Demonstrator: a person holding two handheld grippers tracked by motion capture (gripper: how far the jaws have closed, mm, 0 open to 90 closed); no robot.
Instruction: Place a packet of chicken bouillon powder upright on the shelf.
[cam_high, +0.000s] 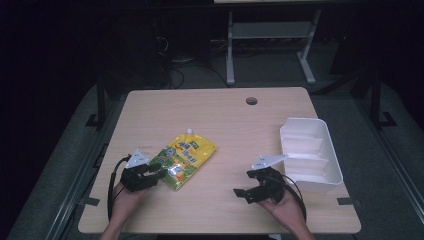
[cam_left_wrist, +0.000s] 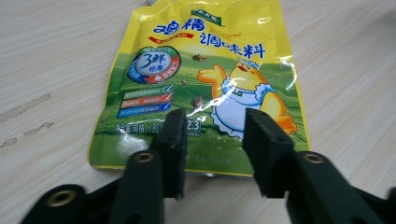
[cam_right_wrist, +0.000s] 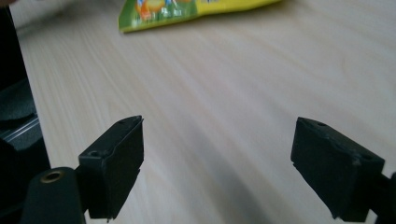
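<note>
Along the bottom edge of the high view, two hands come in, each holding a tool. The left tool sits at lower left of the frame with its jaws partly spread, their tips over the near, bottom edge of the yellow seasoning pouch. Its own view shows the two black jaws rising on either side of the pouch's lower middle, over the green band and the printed chick; they are not pressed together on the film, and I cannot tell whether they touch it. The right tool rests at lower right of centre, jaws spread wide over bare bench, well apart from the pouch. In its own view the wood runs between the jaws, and the pouch's near corner shows at the upper left of the frame.

Judged from this, the work is at its start: the pouch lies flat and unlifted near the middle of the bench, spout end pointing toward the far side, and a grasp by the left tool is being lined up but not closed. Pinching, lifting and carrying are left to do.

Farther back and to the right stands a white bin, empty as far as can be seen, near the right tool and well apart from the pouch; it looks a likely destination.
</note>
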